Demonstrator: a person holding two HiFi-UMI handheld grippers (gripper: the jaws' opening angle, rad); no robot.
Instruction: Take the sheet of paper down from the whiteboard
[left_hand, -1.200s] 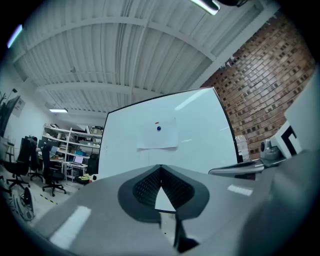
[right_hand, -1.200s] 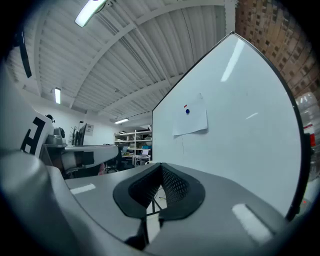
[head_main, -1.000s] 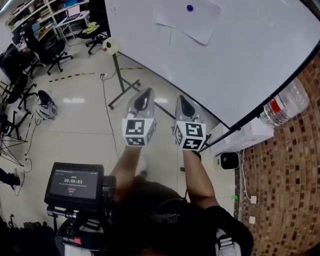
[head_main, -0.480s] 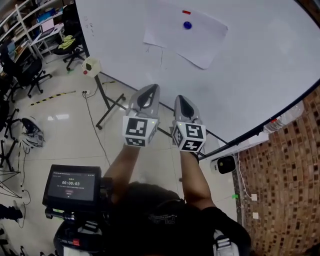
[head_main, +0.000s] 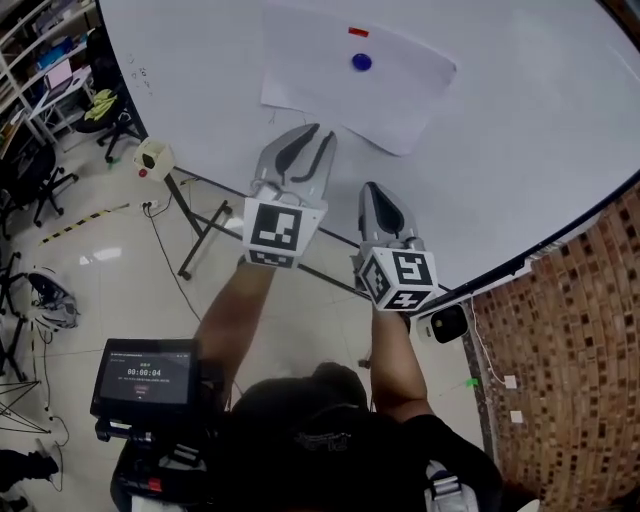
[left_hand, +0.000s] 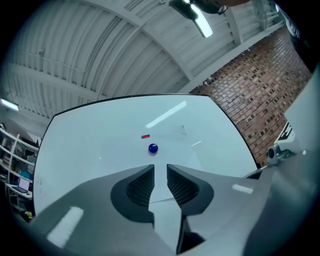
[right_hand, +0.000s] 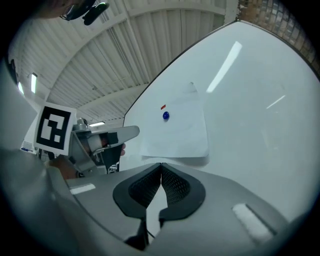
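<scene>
The sheet of paper (head_main: 350, 85) hangs on the far whiteboard (head_main: 520, 120), pinned by a blue magnet (head_main: 361, 62); your left tool (head_main: 320, 133), just below it, is opening, empty, ready to pinch its edge; your right tool (head_main: 371, 188) waits closed.

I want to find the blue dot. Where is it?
In the head view, the blue magnet sits top centre, on the sheet of paper on the whiteboard, just under a small red mark.
</scene>
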